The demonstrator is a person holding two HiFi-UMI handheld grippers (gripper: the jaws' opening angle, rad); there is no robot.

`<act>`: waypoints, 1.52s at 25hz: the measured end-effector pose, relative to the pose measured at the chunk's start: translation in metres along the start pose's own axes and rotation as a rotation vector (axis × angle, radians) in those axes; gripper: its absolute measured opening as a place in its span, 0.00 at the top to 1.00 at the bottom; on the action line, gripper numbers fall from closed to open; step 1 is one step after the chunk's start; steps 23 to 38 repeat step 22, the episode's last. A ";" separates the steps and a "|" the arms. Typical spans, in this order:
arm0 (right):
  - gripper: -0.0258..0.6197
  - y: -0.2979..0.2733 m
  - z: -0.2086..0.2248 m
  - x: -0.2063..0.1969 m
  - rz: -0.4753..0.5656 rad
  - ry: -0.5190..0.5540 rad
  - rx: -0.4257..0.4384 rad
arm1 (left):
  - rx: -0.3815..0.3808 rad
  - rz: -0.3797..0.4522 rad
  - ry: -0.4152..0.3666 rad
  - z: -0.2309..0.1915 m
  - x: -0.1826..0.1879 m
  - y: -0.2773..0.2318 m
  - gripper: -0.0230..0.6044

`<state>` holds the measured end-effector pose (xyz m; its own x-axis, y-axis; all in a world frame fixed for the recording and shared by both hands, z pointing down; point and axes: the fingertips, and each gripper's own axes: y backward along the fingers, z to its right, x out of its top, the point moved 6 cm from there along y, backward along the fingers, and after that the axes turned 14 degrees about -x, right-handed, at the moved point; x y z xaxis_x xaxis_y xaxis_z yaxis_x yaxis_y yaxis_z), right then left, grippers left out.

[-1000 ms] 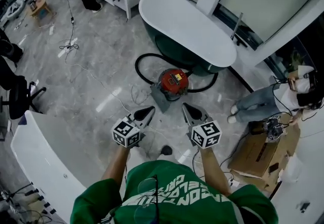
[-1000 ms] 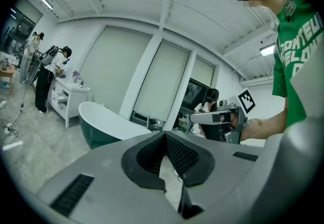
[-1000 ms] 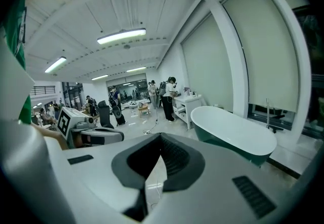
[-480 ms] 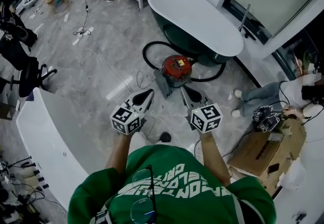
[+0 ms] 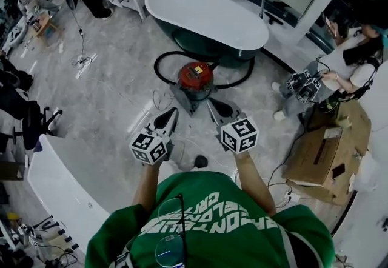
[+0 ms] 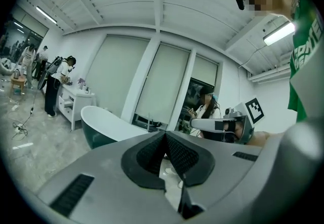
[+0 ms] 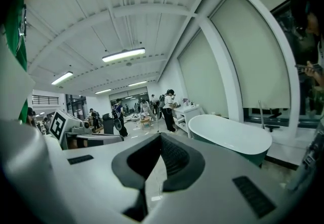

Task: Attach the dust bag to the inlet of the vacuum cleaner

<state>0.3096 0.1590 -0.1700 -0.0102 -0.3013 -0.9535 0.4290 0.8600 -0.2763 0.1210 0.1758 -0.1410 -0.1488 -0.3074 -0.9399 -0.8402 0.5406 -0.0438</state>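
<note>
Head view: red round vacuum cleaner (image 5: pixel 195 76) sits on the grey marble floor (image 5: pixel 115 97), right by the dark green white-rimmed bathtub (image 5: pixel 206 15); left gripper (image 5: pixel 170 114) and right gripper (image 5: pixel 213 105) both aimed at it, not touching.
Left gripper view: fingers (image 6: pixel 147 159) closed, nothing in them.
Right gripper view: fingers (image 7: pixel 174 159) closed too, empty.

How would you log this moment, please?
left tool: shut, empty | right tool: shut, empty | red round vacuum cleaner: ahead, untouched

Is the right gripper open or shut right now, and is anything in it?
Shut and empty: the right gripper shows its tips touching in its own view, with nothing between the pads.
</note>
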 end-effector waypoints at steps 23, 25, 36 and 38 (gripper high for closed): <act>0.95 0.022 0.045 -0.003 0.011 -0.034 -0.143 | -0.117 0.001 -0.003 0.003 0.002 -0.055 0.96; 0.95 0.022 0.045 -0.003 0.011 -0.034 -0.143 | -0.117 0.001 -0.003 0.003 0.002 -0.055 0.96; 0.95 0.022 0.045 -0.003 0.011 -0.034 -0.143 | -0.117 0.001 -0.003 0.003 0.002 -0.055 0.96; 0.95 0.022 0.045 -0.003 0.011 -0.034 -0.143 | -0.117 0.001 -0.003 0.003 0.002 -0.055 0.96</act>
